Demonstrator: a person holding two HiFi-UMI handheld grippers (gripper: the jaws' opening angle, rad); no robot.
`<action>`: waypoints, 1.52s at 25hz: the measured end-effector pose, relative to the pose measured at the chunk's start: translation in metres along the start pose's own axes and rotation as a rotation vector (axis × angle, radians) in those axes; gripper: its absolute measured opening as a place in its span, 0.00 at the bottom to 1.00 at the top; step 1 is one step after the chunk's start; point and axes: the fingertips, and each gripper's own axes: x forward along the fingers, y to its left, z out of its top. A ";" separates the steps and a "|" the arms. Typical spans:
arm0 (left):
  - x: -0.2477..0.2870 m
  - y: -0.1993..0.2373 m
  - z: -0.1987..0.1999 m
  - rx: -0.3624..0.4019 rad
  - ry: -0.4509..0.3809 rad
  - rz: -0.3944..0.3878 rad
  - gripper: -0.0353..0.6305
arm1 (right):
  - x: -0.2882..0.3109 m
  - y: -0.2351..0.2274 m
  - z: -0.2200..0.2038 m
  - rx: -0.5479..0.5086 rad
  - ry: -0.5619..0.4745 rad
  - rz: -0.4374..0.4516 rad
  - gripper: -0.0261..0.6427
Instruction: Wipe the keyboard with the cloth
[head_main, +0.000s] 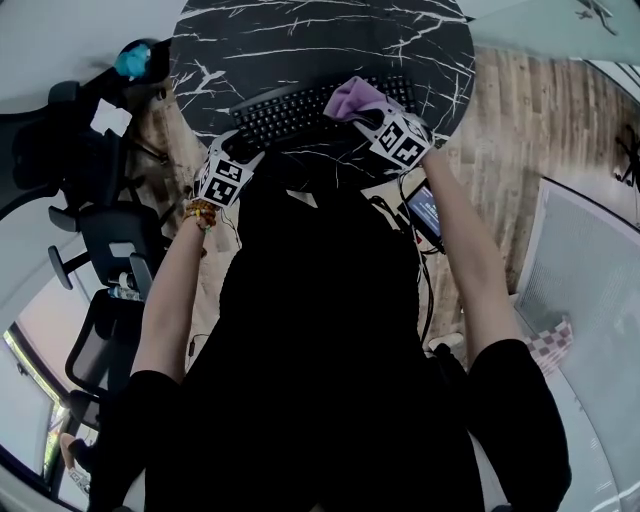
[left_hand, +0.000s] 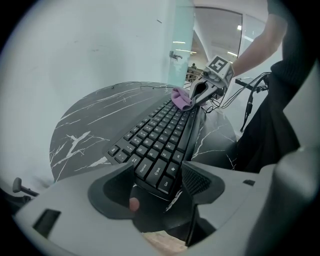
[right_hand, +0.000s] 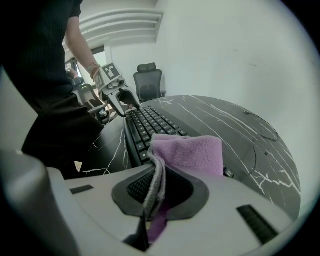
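Observation:
A black keyboard (head_main: 300, 110) lies near the front edge of a round black marble table (head_main: 270, 40). My left gripper (head_main: 243, 152) is at the keyboard's left end. In the left gripper view that end (left_hand: 160, 135) sits between the jaws of the left gripper (left_hand: 157, 177), and both jaws touch it. A purple cloth (head_main: 355, 97) rests on the keyboard's right end, with my right gripper (head_main: 368, 115) shut on it. In the right gripper view the cloth (right_hand: 192, 152) is pinched in the right gripper (right_hand: 160, 185) and drapes over the keys (right_hand: 145, 125).
Black office chairs (head_main: 100, 230) stand to the left of the table. A small screen device (head_main: 425, 210) with cables hangs by the person's right side over the wooden floor (head_main: 540, 110). A glass partition (left_hand: 182, 40) stands behind the table.

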 end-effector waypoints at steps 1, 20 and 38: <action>0.000 0.001 0.001 0.004 0.000 -0.001 0.49 | 0.003 0.003 0.003 -0.008 -0.004 0.004 0.12; -0.003 -0.001 0.000 0.049 -0.007 0.011 0.49 | 0.031 0.033 0.037 -0.056 0.033 0.041 0.12; -0.003 -0.004 0.001 0.064 -0.022 0.006 0.49 | 0.050 0.053 0.060 -0.071 0.052 0.046 0.12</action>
